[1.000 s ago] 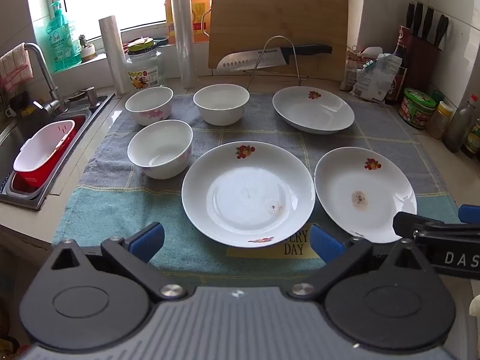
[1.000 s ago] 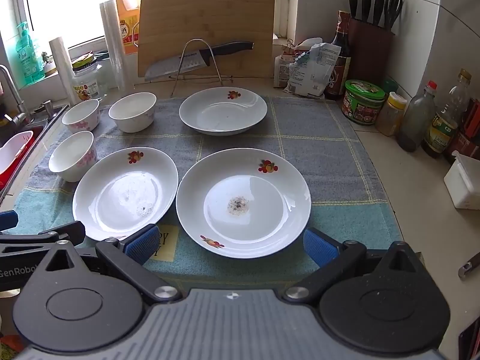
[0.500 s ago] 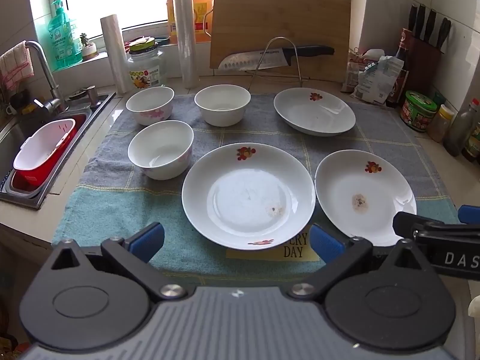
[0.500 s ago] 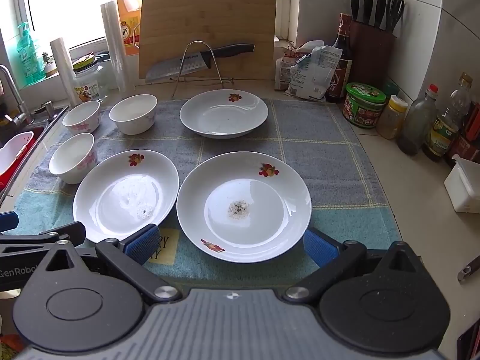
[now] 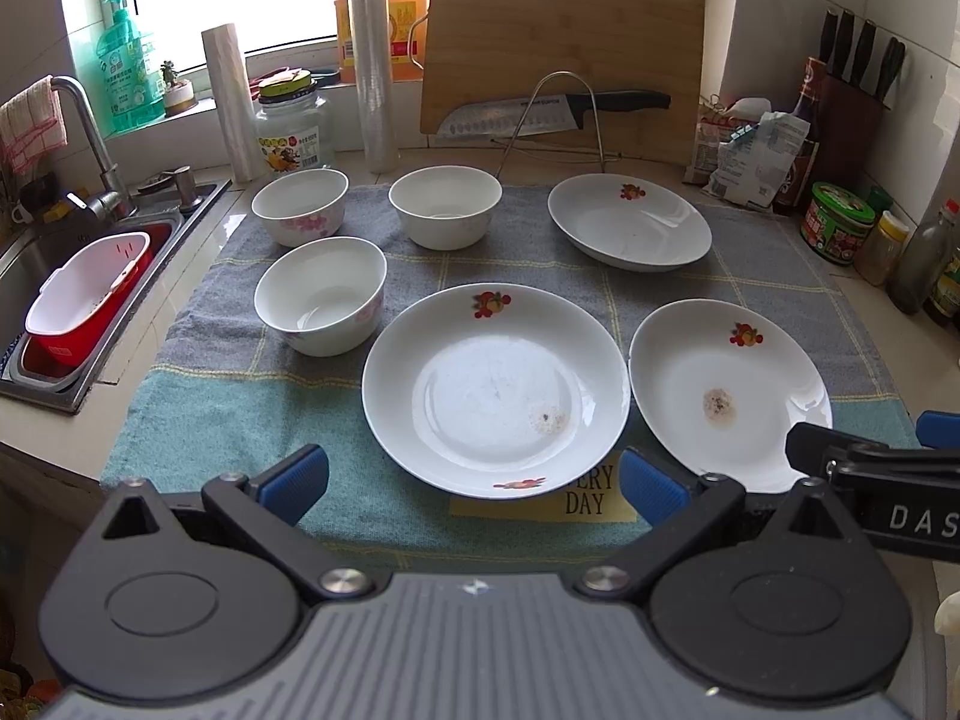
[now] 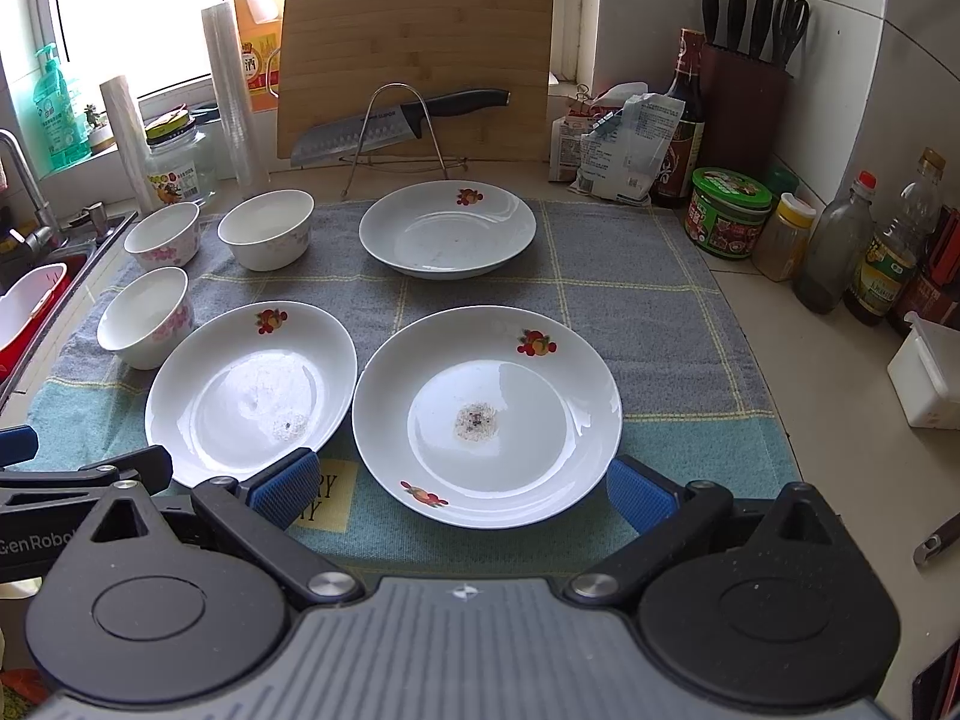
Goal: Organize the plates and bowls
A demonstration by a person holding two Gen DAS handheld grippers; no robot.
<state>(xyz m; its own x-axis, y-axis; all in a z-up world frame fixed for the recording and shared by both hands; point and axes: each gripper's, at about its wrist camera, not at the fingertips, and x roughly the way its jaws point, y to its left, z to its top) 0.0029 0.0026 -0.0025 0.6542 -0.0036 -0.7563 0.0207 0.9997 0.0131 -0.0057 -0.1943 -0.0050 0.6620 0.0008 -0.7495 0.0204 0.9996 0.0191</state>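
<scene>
Three white plates with fruit prints lie on a grey and teal towel (image 5: 198, 420): a near middle plate (image 5: 495, 393), a near right plate (image 5: 729, 390) and a far plate (image 5: 629, 222). Three white bowls stand to the left: a near bowl (image 5: 321, 294), a far left bowl (image 5: 300, 204) and a far middle bowl (image 5: 445, 204). My left gripper (image 5: 474, 483) is open, its jaws spread just short of the middle plate's near rim. My right gripper (image 6: 462, 489) is open in the same way before the right plate (image 6: 486, 414), holding nothing.
A sink (image 5: 36, 258) with a red and white basket (image 5: 84, 294) lies left. Behind the towel stand a wooden cutting board (image 5: 564, 54), a knife on a wire rack (image 5: 552, 111), a jar and wrap rolls. Bottles and jars (image 6: 834, 246) line the right counter.
Both grippers drew back and dipped slightly, so the plates sit a little lower in each view. Nothing was grasped or moved.
</scene>
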